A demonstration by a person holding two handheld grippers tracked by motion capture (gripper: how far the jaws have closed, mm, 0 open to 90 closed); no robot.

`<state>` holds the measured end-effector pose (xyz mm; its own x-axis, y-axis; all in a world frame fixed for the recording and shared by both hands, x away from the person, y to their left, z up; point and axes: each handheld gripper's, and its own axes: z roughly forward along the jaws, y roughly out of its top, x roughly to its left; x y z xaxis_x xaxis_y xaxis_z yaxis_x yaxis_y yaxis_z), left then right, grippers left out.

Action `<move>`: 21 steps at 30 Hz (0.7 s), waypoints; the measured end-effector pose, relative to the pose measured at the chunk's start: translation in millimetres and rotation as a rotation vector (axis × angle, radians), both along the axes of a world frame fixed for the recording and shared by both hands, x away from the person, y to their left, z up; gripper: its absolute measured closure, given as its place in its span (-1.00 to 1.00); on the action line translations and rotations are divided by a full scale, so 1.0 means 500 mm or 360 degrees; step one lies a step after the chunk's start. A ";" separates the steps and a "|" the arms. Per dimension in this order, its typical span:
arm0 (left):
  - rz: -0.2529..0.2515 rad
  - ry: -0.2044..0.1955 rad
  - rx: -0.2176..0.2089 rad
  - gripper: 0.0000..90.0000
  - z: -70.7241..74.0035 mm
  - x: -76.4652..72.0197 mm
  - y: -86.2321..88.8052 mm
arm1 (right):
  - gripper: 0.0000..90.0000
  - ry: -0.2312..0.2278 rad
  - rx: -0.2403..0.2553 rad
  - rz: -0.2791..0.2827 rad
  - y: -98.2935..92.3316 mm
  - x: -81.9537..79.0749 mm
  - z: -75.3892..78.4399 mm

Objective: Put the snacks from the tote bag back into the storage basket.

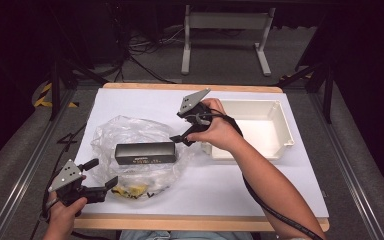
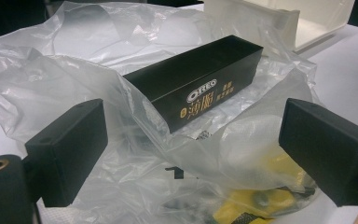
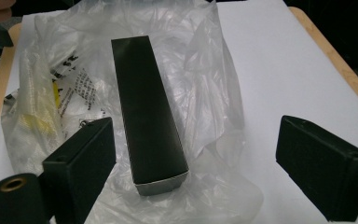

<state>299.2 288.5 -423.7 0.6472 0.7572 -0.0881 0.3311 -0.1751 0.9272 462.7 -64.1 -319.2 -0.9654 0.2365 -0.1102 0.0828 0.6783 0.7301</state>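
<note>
A long black Oreo box lies on a crumpled clear plastic bag at the table's left middle. A yellow packet shows through the bag near its front. My left gripper is open at the bag's front left corner, and its jaws frame the box and the yellow packet from a short way off. My right gripper hovers open just past the box's right end. Its view looks along the box, which lies apart from both jaws with nothing held.
A white plastic tray stands at the back right, close behind the right hand. White paper covers the table, with a wooden edge at the front. Each gripper trails a black cable toward the person.
</note>
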 end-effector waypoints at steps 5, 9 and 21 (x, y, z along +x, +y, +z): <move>0.0000 0.0003 0.0012 -0.80 0.000 0.000 0.001 | -0.70 0.0026 -0.0043 0.0038 0.024 0.006 -0.031; -0.0001 0.0003 0.0011 -0.80 0.000 0.001 0.002 | -0.66 0.0033 -0.0066 0.0073 0.041 0.005 -0.048; -0.0003 0.0003 0.0004 -0.80 0.000 0.001 0.003 | -0.66 0.0113 -0.0169 0.0085 0.078 0.010 -0.087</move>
